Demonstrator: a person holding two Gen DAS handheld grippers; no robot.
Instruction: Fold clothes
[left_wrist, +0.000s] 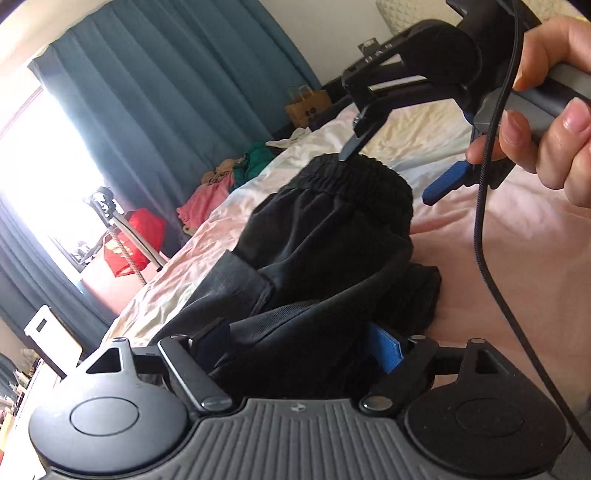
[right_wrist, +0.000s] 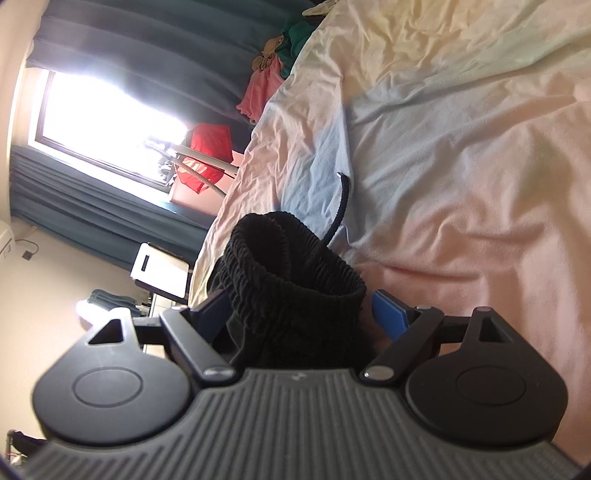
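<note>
Black trousers (left_wrist: 325, 236) with an elastic waistband lie bunched on the pale bedsheet (left_wrist: 498, 258). My left gripper (left_wrist: 299, 343) is shut on their lower fabric, which fills the gap between its blue pads (left_wrist: 388, 350). My right gripper (left_wrist: 388, 173), held by a hand at the upper right of the left wrist view, grips the waistband. In the right wrist view the gathered waistband (right_wrist: 291, 273) sits between the right gripper's fingers (right_wrist: 389, 314), and a black drawstring (right_wrist: 341, 199) trails onto the sheet (right_wrist: 461, 166).
Pink, green and red clothes (left_wrist: 207, 199) are piled at the bed's far edge beside teal curtains (left_wrist: 166, 92) and a bright window (right_wrist: 103, 122). A paper bag (left_wrist: 306, 107) stands at the bed's far end. A white chair (right_wrist: 159, 273) stands by the bed.
</note>
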